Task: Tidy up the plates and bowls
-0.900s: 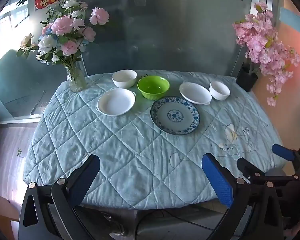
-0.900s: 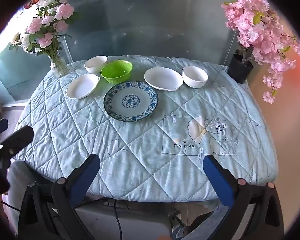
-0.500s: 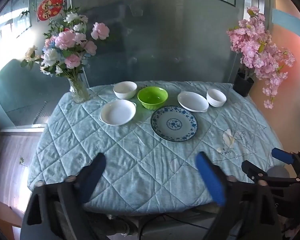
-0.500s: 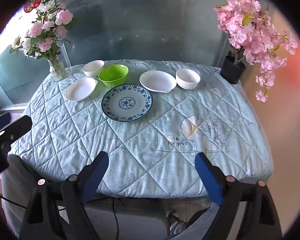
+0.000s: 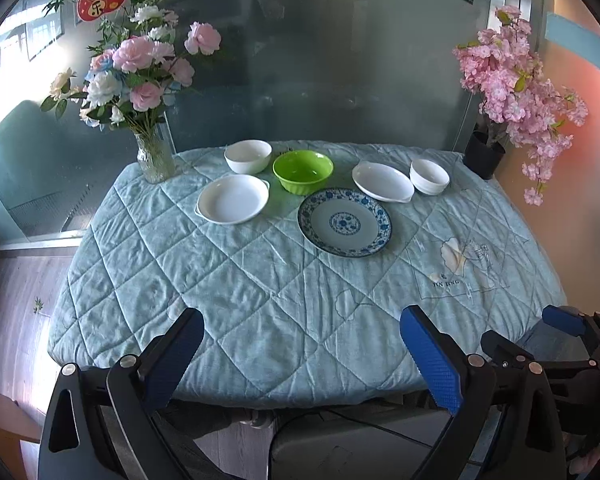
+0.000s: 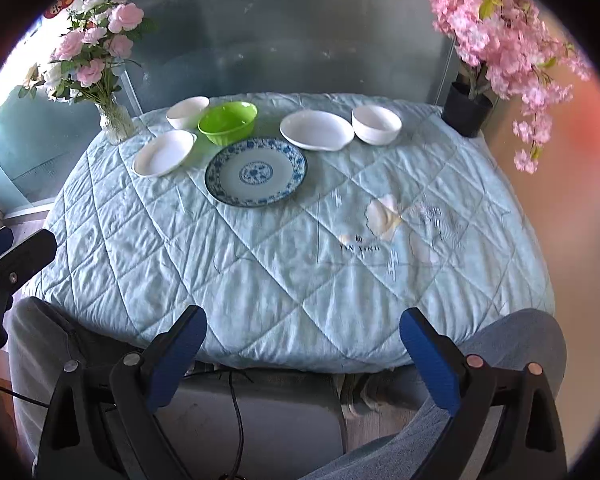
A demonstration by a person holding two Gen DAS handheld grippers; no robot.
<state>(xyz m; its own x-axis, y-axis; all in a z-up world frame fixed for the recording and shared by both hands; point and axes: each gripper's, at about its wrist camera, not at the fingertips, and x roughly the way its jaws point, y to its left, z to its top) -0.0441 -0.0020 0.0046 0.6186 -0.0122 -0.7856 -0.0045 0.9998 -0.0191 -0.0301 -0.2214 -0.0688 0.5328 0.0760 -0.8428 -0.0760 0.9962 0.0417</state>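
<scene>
On the far half of the quilted table sit a blue patterned plate (image 5: 344, 222) (image 6: 256, 171), a green bowl (image 5: 303, 170) (image 6: 228, 122), a white bowl behind it on the left (image 5: 248, 155) (image 6: 187, 111), a white shallow dish at left (image 5: 233, 204) (image 6: 164, 152), a white oval dish (image 5: 382, 181) (image 6: 317, 130) and a small white bowl at right (image 5: 429, 176) (image 6: 376, 124). My left gripper (image 5: 302, 354) is open and empty above the table's near edge. My right gripper (image 6: 303, 354) is open and empty, off the near edge.
A glass vase of pink and white flowers (image 5: 153, 154) (image 6: 115, 118) stands at the far left corner. A black pot of pink blossoms (image 5: 485, 156) (image 6: 468, 114) stands at the far right corner. The light blue quilt (image 5: 260, 280) covers the table. A glass wall is behind.
Both grippers have drawn back and risen from the table, so the dishes look farther and smaller. Both stay open. The dishes have not moved.
</scene>
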